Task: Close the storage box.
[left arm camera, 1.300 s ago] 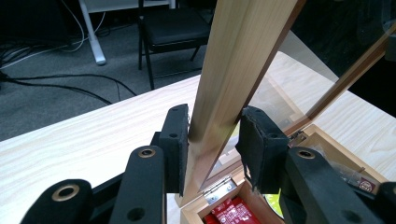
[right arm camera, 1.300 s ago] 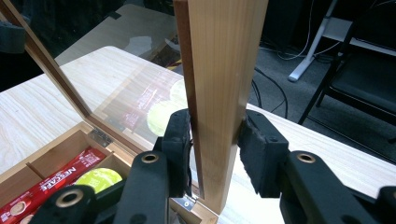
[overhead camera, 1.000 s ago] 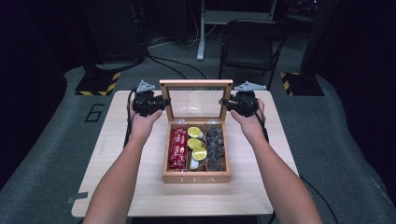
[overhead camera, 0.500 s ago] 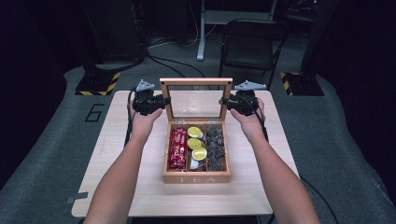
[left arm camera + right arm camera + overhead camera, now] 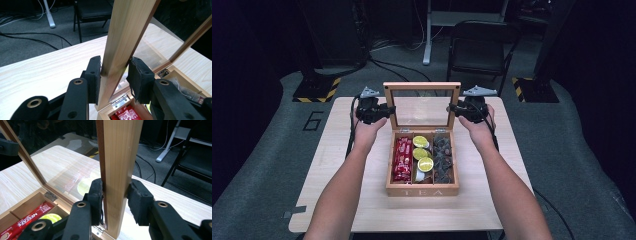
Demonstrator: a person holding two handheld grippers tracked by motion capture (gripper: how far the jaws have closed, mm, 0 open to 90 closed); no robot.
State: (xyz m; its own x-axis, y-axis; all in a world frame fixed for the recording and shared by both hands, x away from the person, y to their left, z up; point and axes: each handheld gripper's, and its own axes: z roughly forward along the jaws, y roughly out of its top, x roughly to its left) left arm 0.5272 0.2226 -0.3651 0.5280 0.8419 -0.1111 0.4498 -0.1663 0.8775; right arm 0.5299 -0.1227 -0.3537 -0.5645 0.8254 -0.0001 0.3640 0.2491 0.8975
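A wooden tea box (image 5: 422, 191) stands on the table with its glass-paned lid (image 5: 422, 86) raised upright. My left gripper (image 5: 387, 111) is shut on the lid's left frame rail (image 5: 120, 45), one pad on each face. My right gripper (image 5: 453, 109) is likewise shut on the right frame rail (image 5: 117, 157). Inside the box lie red packets (image 5: 402, 159), lime slices (image 5: 424, 152) and dark tea bags (image 5: 442, 159). Metal hinges (image 5: 120, 100) join the lid to the box's back wall.
The light wooden table (image 5: 337, 150) has bare surface to the left and right of the box. A black chair (image 5: 479, 47) and floor cables (image 5: 397, 65) lie beyond the far edge. Dark floor surrounds the table.
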